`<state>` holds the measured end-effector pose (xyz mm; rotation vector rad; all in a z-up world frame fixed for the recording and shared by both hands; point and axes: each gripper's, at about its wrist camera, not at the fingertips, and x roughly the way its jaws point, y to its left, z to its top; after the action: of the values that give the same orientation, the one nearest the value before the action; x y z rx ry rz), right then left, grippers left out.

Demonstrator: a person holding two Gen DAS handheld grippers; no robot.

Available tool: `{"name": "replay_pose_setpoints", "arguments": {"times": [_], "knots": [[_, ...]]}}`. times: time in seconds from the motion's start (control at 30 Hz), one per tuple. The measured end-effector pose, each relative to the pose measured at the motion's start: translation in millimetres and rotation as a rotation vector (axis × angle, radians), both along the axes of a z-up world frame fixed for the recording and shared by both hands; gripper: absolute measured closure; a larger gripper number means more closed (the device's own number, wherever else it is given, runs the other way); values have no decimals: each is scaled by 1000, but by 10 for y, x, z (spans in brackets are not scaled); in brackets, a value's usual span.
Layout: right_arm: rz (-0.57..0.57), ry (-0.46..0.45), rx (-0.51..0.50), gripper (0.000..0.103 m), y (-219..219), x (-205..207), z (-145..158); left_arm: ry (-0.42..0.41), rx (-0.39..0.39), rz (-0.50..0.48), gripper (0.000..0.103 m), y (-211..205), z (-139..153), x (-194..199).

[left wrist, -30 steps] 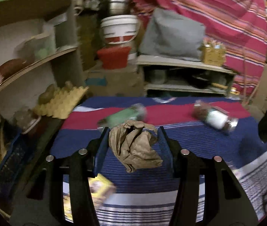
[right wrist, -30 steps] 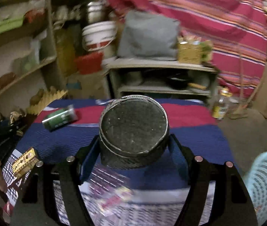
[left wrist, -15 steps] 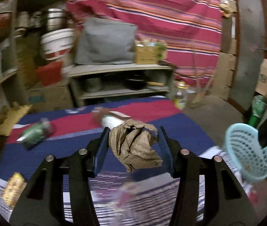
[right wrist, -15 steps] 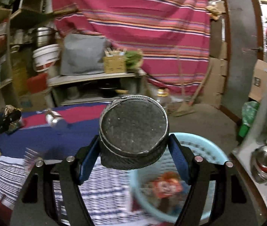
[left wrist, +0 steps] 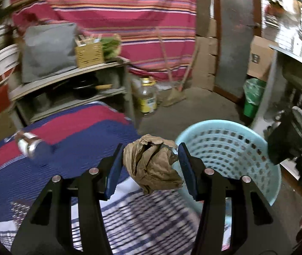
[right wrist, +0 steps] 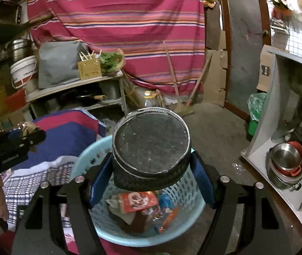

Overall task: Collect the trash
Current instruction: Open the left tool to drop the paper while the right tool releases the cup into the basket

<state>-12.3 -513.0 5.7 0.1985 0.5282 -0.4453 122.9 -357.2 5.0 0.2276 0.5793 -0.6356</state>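
My left gripper (left wrist: 151,167) is shut on a crumpled brown paper (left wrist: 151,163) and holds it above the table edge, just left of a light blue plastic basket (left wrist: 231,146). My right gripper (right wrist: 151,176) is shut on a dark round tin can (right wrist: 151,146) and holds it directly over the same basket (right wrist: 91,157), which holds a red wrapper (right wrist: 138,201) and other trash. The left gripper also shows at the left of the right wrist view (right wrist: 12,144).
A striped blue, red and white cloth covers the table (left wrist: 83,140), with a jar (left wrist: 28,143) lying on it. Grey shelves (left wrist: 70,78) stand behind. A green bin (left wrist: 253,97) and a broom (left wrist: 175,93) stand on the floor. A steel counter (right wrist: 287,97) with pots is at right.
Both grippers have swung right, away from the table, toward the blue basket. The can now hangs over the basket; the paper is beside its rim.
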Motion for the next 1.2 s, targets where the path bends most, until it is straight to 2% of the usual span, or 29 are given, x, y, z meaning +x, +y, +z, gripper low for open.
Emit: {"name": "replay_pose_setpoints", "arguments": {"times": [0.37, 0.43, 0.53, 0.57, 0.7, 0.9, 1.0, 1.17, 1.2], "knots": [[-21, 0, 27, 31, -203, -67, -143, 42, 16, -121, 50, -701, -103, -59], [-26, -1, 38, 31, -230, -65, -156, 48, 5, -124, 33, -707, -77, -47], [-26, 4, 37, 31, -237, -51, -170, 44, -14, -106, 18, -645, -31, -36], [-26, 5, 37, 31, -240, -51, -174, 43, -17, -101, 17, -622, -16, -34], [-20, 0, 44, 31, -199, -5, -180, 10, -23, -50, 6, -395, 71, -68], [1, -2, 41, 31, -58, 166, -214, -73, -19, 41, 6, 201, 157, -213], [9, 10, 34, 31, 6, 298, -236, -115, -1, 124, 6, 594, 202, -289], [-6, 29, 60, 30, 10, 441, -279, -118, 0, 236, 5, 1319, 318, -362], [-10, 34, 68, 26, 5, 465, -289, -121, 0, 252, 5, 1440, 336, -375]]}}
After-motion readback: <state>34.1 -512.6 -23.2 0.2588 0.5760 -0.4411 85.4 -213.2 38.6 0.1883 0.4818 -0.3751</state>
